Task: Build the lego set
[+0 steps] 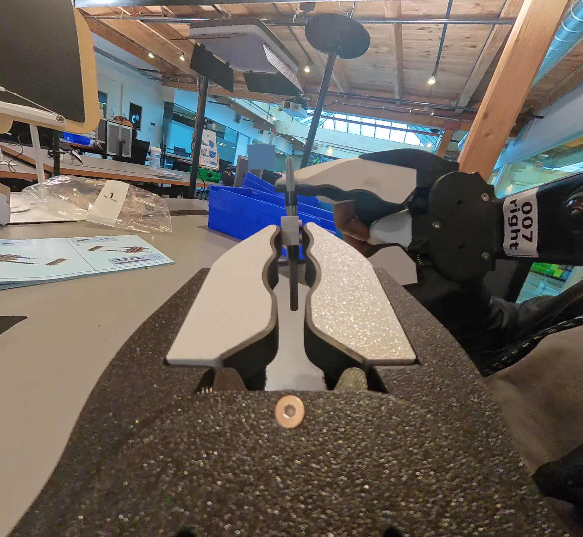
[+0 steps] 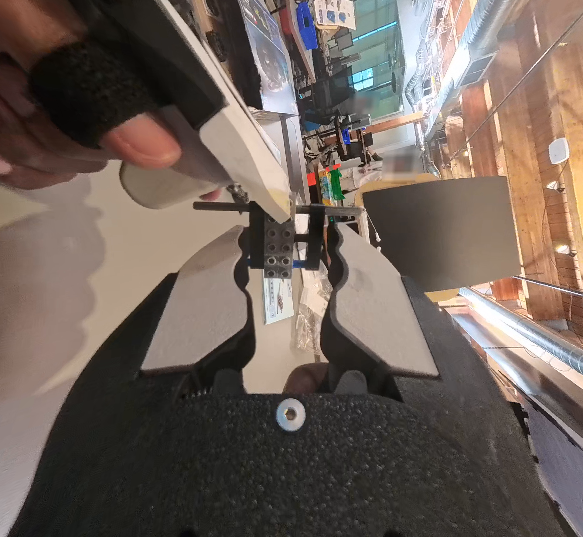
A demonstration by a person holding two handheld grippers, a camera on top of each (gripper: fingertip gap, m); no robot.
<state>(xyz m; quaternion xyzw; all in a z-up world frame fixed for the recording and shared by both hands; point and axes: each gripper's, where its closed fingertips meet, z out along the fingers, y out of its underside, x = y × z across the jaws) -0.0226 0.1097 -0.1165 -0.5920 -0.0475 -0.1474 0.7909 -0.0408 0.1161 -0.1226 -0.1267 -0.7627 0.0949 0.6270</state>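
Note:
In the left wrist view my left gripper (image 1: 291,233) is shut on the small grey end block (image 1: 289,237) of a brick assembly. A black axle (image 1: 293,282) runs upright through the block. An upper finger (image 1: 340,174) of my right gripper reaches in from the right and meets the axle's top. In the right wrist view the assembly (image 2: 277,253) is a dark grey holed brick between two black beams (image 2: 317,237), with axles and blue pins. It stands between the fingers of my right gripper (image 2: 285,237), whose pads are close on both sides, with a thin sliver showing on the right. A left gripper finger (image 2: 246,168) covers its top.
Blue bins (image 1: 246,209) stand behind the grippers on the grey table (image 1: 79,332). An instruction booklet (image 1: 79,256) and a clear plastic bag (image 1: 94,199) lie to the left. A person's hand (image 2: 135,143) holds the left gripper. A black panel (image 2: 441,231) is beyond. The grippers are tip to tip, or close to it.

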